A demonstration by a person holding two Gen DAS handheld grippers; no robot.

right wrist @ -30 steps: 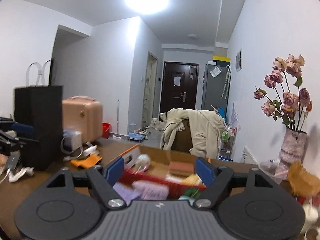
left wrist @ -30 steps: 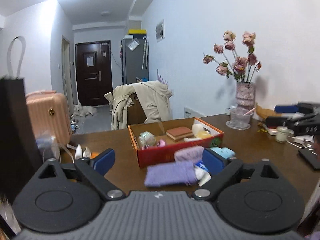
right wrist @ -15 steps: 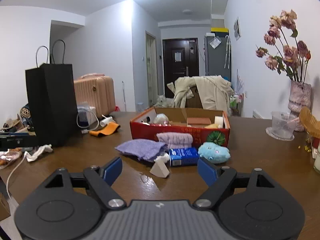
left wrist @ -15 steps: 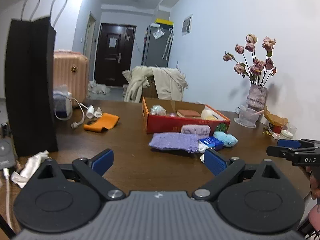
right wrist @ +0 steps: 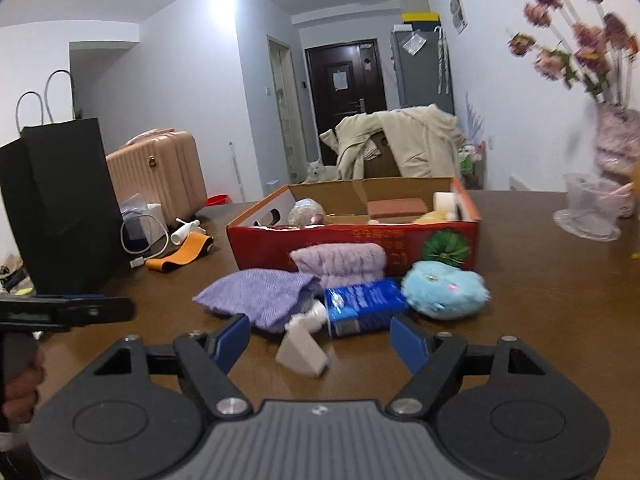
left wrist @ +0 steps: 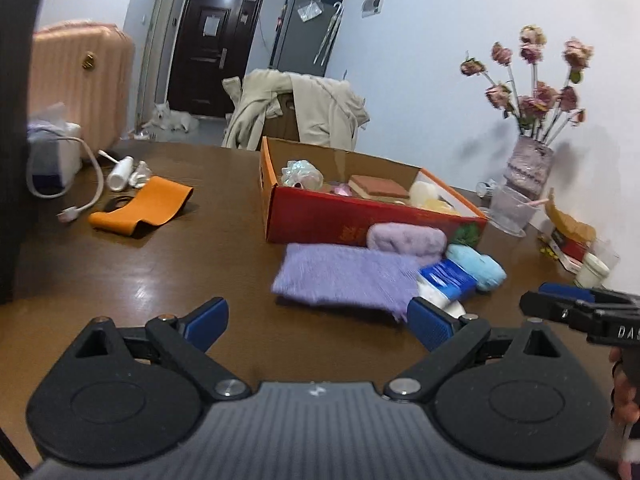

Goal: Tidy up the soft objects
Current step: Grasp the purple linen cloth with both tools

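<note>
Both grippers have dropped from a view of the room toward the brown table point(right wrist: 540, 300), closing on the soft pile ahead of their jaws. The left gripper point(left wrist: 318, 320) stands open and empty, the purple knitted cloth point(left wrist: 344, 276) just beyond its tips. The right gripper point(right wrist: 320, 340), jaws just narrowing yet open, holds nothing; the tissue pack point(right wrist: 362, 306) and blue plush toy point(right wrist: 444, 288) lie ahead, before the red cardboard box point(right wrist: 360, 242). Sorting looks yet to begin.
</note>
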